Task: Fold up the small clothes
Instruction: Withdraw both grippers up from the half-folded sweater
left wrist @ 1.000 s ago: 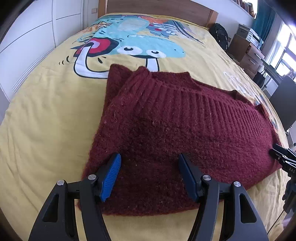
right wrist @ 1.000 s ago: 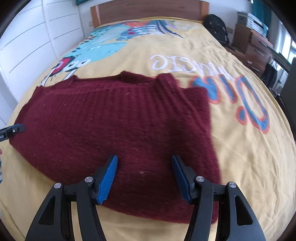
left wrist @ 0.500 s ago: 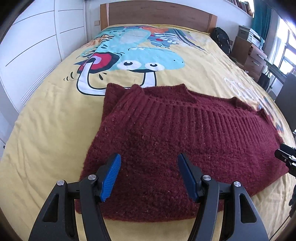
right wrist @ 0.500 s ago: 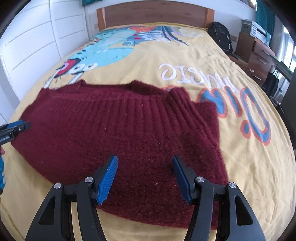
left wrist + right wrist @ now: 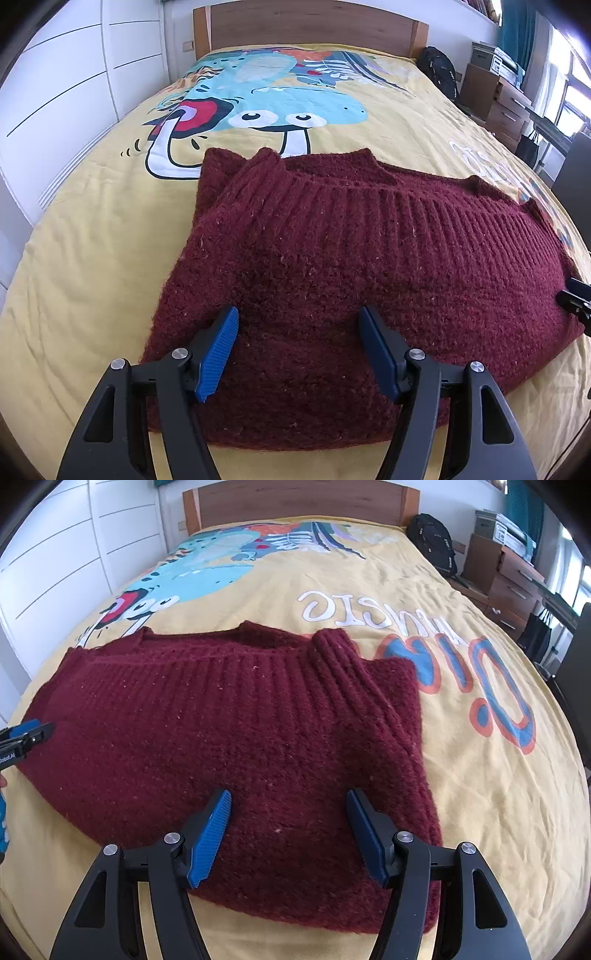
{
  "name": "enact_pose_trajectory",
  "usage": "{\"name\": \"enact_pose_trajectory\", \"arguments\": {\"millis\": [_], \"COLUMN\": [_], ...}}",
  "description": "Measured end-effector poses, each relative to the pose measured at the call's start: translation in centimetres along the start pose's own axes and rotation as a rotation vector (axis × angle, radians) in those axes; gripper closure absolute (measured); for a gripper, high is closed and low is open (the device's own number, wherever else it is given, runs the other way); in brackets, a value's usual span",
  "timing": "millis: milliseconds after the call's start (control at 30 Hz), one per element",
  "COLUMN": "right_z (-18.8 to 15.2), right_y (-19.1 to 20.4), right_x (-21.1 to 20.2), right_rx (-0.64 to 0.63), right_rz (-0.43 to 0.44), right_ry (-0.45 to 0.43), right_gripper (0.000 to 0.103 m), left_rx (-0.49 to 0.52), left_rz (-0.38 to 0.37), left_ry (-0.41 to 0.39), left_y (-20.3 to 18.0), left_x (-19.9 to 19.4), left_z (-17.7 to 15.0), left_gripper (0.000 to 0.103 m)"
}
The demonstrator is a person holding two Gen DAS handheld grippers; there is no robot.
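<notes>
Folded dark-red knitted sweater [image 5: 332,266] lying flat on the yellow printed bedspread [image 5: 92,258], seen from both wrist cameras. Compared with a second earlier, both views show more bedspread on the near side of the sweater and more of the headboard [image 5: 310,26] beyond it, so each gripper has drawn slightly back from the garment; the sweater itself keeps the same outline. The left gripper [image 5: 299,354] and right gripper [image 5: 288,834] have both just been opening a little further, and neither set of blue pads presses on cloth: the jaws stand apart, above the knit, with nothing pinched between them. This reads as a release after a fold, with the garment left as a compact rectangle, its ribbed collar along the far edge and a ribbed cuff [image 5: 332,646] laid across the far right corner. The sweater's near edge runs just below both pairs of fingertips; the left gripper hangs over the near left part, the right gripper over the near right part. Each gripper's tip also shows at the side margin of the other's view, beside the sweater's outer edge. A further fold, or smoothing, appears to be what remains.
</notes>
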State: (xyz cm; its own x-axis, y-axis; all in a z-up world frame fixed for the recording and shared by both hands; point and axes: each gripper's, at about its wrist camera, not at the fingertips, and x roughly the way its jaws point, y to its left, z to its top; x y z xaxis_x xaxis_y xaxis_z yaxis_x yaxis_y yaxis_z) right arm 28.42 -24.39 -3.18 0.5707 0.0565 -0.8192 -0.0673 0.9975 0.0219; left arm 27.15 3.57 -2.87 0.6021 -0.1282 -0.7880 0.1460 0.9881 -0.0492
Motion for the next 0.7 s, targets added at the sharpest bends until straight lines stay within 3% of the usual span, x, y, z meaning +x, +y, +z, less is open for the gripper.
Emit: {"name": "enact_pose_trajectory", "arguments": {"millis": [433,700], "right_z": [0.0,6.3], "right_y": [-0.8,2.5], "right_x": [-1.6,-0.3], "right_rx": [-0.002,-0.06], "right_rz": [-0.031,0.006], "right_ry": [0.005,-0.075], "right_gripper": [0.036,0.036], "left_rx": [-0.005,0.016], "left_rz": [0.009,0.021], "left_ry": [-0.003,-0.029], "left_y": [0.6,0.3], "left_x": [-1.0,0.1], "left_z": [0.4,5.2], "left_gripper": [0.04,0.04]}}
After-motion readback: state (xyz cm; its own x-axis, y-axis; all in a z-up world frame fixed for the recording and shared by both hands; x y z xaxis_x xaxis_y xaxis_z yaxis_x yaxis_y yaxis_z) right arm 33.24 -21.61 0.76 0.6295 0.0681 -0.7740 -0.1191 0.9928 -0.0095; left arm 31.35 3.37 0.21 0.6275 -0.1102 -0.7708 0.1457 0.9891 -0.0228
